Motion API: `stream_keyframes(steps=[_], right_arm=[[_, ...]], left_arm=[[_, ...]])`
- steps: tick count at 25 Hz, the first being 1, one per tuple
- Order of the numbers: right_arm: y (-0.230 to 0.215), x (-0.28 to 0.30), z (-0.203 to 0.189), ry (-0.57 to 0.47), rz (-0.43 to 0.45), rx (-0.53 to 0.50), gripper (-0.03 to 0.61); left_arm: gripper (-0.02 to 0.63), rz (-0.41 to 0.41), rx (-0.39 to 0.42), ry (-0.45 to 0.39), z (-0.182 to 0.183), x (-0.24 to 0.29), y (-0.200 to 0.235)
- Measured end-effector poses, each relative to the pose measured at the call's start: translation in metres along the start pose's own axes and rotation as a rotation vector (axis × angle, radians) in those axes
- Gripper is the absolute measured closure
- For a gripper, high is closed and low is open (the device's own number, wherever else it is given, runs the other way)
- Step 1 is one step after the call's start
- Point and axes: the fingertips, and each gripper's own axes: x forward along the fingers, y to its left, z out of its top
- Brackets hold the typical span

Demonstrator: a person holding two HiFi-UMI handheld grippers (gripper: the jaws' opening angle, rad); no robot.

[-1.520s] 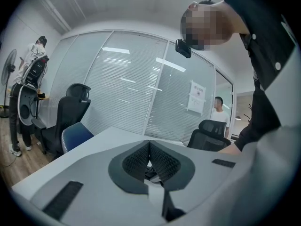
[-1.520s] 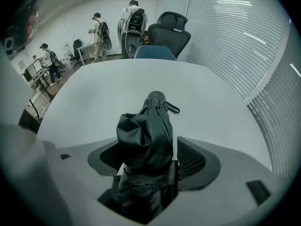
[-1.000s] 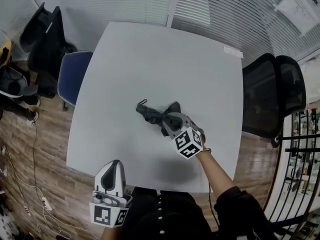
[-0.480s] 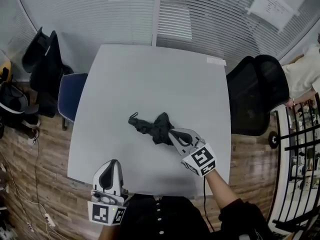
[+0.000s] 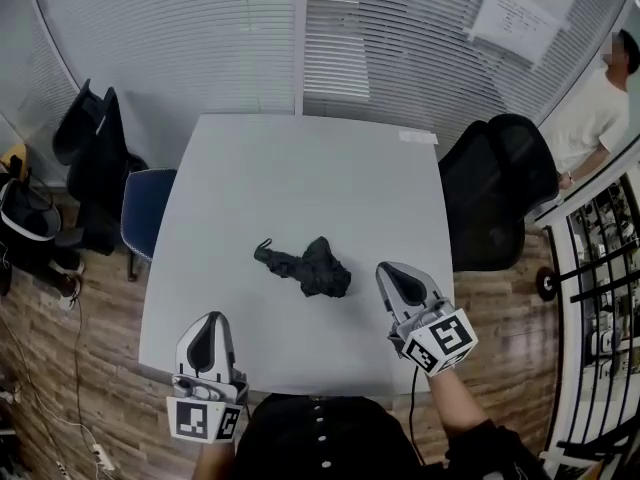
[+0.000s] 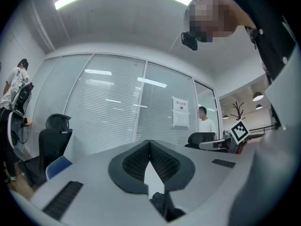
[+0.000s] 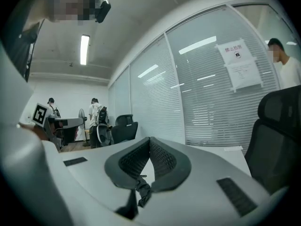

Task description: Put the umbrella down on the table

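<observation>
Fingers of right gripper: pressed together, nothing clamped
Left gripper: fingers pressed together, empty
Umbrella: laid crumpled on table, touched by neither gripper

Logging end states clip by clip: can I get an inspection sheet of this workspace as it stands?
Surface: white square table.
Job's things: black folded umbrella lying on the table, apart from both claws.
Clutter: small white label near the table's far right corner.
Grippers: left claw shut, empty; right claw shut, empty; both held near the table's front edge.
Cables: loose cable on the wood floor at left.
Surroundings: blue chair left, black office chair right, blinds behind, person standing far right.
</observation>
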Motion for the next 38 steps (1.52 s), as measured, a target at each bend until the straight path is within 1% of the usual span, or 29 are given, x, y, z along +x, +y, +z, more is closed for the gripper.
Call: stream_keyframes(steps=[4,8,12,15,21,27,31,34,38], right_arm=[[-0.009,-0.027,0.02,-0.073,-0.083,-0.012,0.551],[-0.013,-0.052,0.036,-0.124,-0.155,-0.044,0.551],[-0.018,-0.078,0.048,-0.175,-0.213,-0.049,0.549],[-0.022,-0.098,0.055,-0.209,-0.256,-0.044,0.549],[-0.031,-0.131,0.058,-0.23,-0.334,-0.055,0.549],[-0.04,-0.153,0.055,-0.245,-0.404,-0.051,0.549],[-0.041,-0.156,0.053,-0.243,-0.42,-0.051,0.549],[-0.038,-0.153,0.052,-0.23,-0.404,-0.071,0.549],[-0.033,-0.148,0.053,-0.228,-0.38,-0.073,0.55]], left_arm=[[0.598,-0.003,0.021,-0.026,0.009,-0.001,0.002],[0.598,-0.006,0.029,-0.045,0.021,-0.003,0.001],[0.598,-0.005,0.037,-0.069,0.031,-0.007,0.001],[0.598,0.004,0.047,-0.072,0.034,-0.012,0.004],[0.598,0.035,0.064,-0.075,0.038,-0.025,0.012],[0.598,0.077,0.081,-0.061,0.038,-0.04,0.026],[0.598,0.094,0.087,-0.057,0.037,-0.045,0.031],[0.598,0.093,0.086,-0.063,0.038,-0.046,0.028],[0.598,0.089,0.087,-0.061,0.038,-0.046,0.025]])
